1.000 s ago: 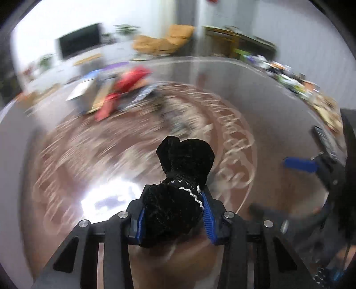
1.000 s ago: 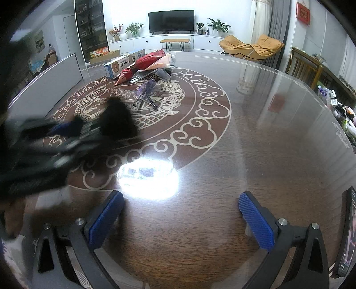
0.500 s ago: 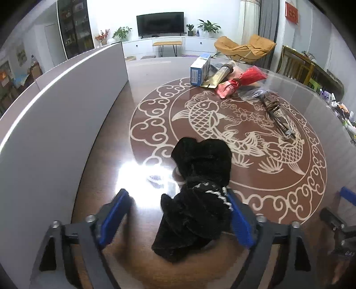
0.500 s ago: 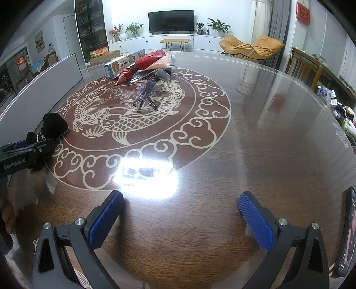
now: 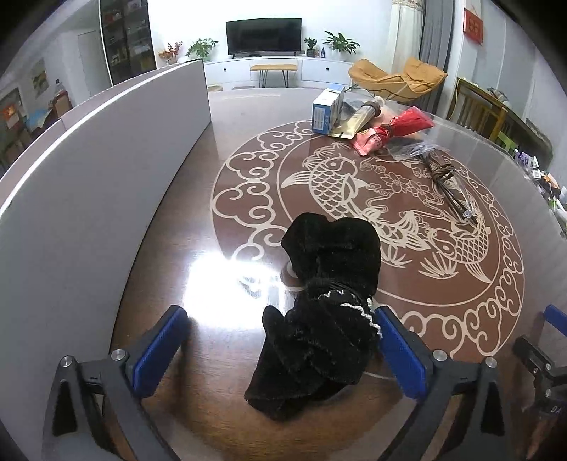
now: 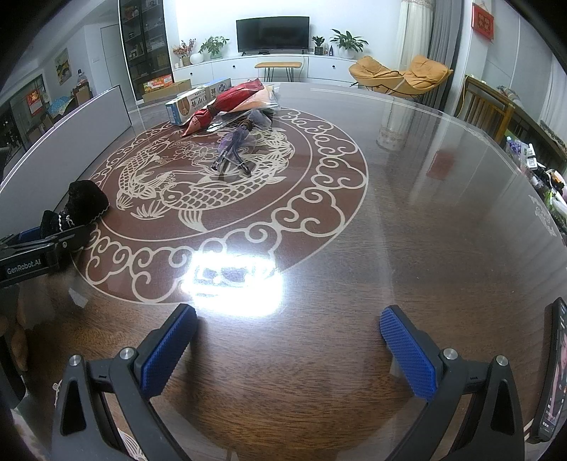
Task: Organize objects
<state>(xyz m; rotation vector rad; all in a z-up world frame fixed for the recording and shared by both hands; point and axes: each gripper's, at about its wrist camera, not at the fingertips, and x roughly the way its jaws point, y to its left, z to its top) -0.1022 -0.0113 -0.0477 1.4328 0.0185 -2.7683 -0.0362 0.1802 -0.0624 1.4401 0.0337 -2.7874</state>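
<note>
Here, your glossy round table [image 5: 198,198] carries a carp medallion [image 6: 198,188]. At the medallion's near rim lies the black velvet pouch [image 5: 319,319], between your left gripper [image 5: 280,351]'s fingers, just spread wide. Past the medallion: television [image 6: 273,33]. Only the right view shows your right gripper [image 6: 287,351], fingers spread and empty, and a phone [image 6: 551,372].

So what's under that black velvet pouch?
A pale round rim peeks from beneath the black velvet pouch on the glass tabletop. The pouch covers the rest, so I cannot identify it.
</note>
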